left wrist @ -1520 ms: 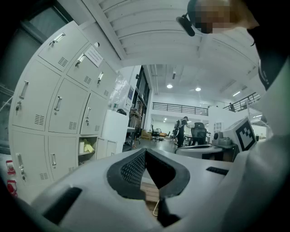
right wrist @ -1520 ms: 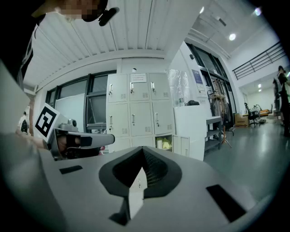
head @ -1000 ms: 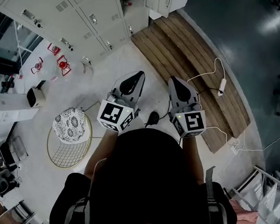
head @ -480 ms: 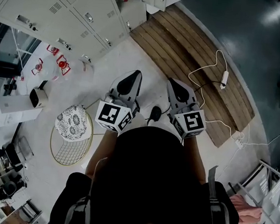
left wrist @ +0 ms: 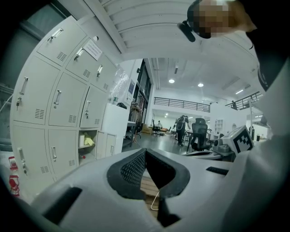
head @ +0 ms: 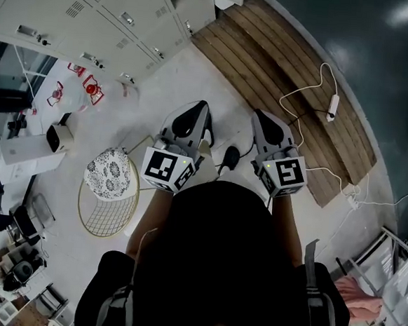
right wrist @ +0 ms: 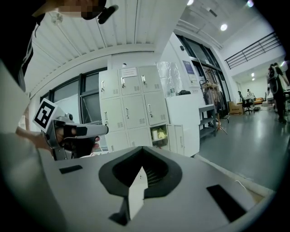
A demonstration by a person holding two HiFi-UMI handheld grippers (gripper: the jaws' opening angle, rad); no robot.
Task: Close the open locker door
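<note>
A bank of grey-white lockers (head: 96,10) stands ahead on the left. One low compartment (left wrist: 88,144) is open, with a yellow item and a white roll inside; it also shows in the right gripper view as the open compartment (right wrist: 158,133). Its door (right wrist: 179,138) stands swung out to the right. My left gripper (head: 198,108) and right gripper (head: 262,116) are held side by side in front of the person's body, well short of the lockers. Both are shut with nothing held. From the right gripper view, the left gripper (right wrist: 72,131) shows at the left.
A wooden platform (head: 289,67) lies ahead on the right with a white cord and power strip (head: 332,105). A wire stool with a patterned cushion (head: 110,176), red extinguishers (head: 90,89) and a white box (head: 26,150) are at left. A distant office chair (left wrist: 199,136) and people stand beyond.
The head view has shifted, so the lockers have slid toward the top edge. The right gripper sits slightly further right. Both grippers stay shut and side by side.
</note>
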